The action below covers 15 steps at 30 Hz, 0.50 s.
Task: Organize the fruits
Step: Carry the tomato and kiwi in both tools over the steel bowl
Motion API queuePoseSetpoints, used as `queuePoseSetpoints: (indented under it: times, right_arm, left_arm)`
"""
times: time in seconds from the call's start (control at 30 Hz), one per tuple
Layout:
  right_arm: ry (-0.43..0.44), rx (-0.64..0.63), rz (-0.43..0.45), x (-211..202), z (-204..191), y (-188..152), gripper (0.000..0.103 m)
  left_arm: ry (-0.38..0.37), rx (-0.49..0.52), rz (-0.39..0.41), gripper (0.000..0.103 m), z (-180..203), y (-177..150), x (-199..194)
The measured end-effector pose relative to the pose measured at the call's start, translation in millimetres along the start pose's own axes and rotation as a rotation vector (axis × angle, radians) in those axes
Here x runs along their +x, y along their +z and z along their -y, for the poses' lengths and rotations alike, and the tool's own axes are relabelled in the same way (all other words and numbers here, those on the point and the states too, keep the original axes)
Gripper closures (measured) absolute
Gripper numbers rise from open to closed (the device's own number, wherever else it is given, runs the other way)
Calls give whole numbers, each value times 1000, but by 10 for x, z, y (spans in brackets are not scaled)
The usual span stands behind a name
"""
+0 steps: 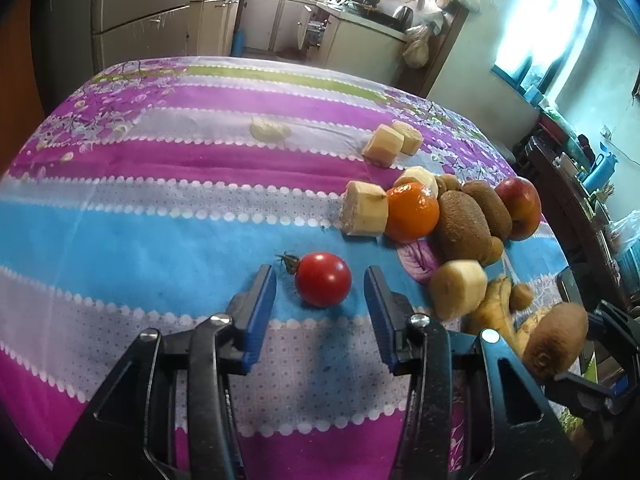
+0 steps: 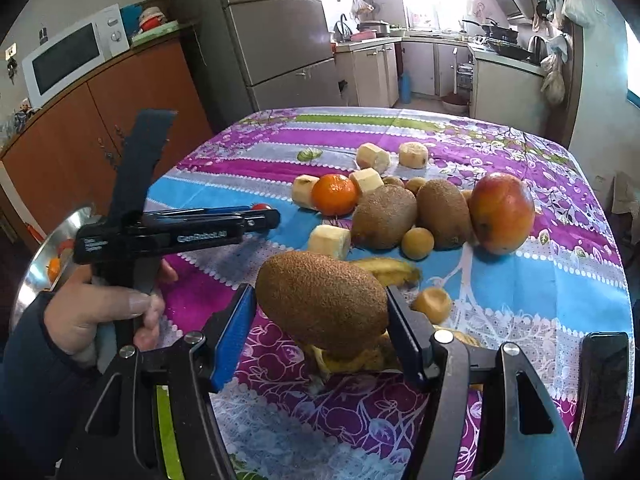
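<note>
left gripper (image 1: 320, 280) jaws spread | cherry tomato (image 1: 323, 279) between them, untouched | tablecloth (image 1: 160, 220)

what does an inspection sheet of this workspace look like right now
surface: table under a striped floral tablecloth.
job's things: cherry tomato, orange, mango, kiwis, cut banana pieces; metal bowl at the table's left edge.
clutter: nothing seen.
grippers: left gripper open around the tomato, not touching; right gripper shut on a kiwi.
cables: nothing seen.
surroundings: kitchen with fridge, microwave, cabinets.
</note>
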State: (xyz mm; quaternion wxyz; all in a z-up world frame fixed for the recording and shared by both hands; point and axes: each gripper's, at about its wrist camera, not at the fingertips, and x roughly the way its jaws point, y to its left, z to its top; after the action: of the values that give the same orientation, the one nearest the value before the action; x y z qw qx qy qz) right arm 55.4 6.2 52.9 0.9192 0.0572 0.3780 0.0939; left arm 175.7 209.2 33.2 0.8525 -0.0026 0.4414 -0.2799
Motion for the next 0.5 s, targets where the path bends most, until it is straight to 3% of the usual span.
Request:
queuePoseSetpoints:
  times: [0.17, 0.3, 0.5]
  right_arm:
    - [6, 6, 28, -104, -20, -15, 35]
    - [13, 9, 25, -96, -32, -27, 35]
    - [10, 12, 40, -130, -11, -12, 35]
  left_arm:
    - [15, 22, -3, 59, 62, 8, 30]
    - [13, 13, -4, 74, 45, 11, 40]
    - [36, 44, 14, 74, 108, -11, -8]
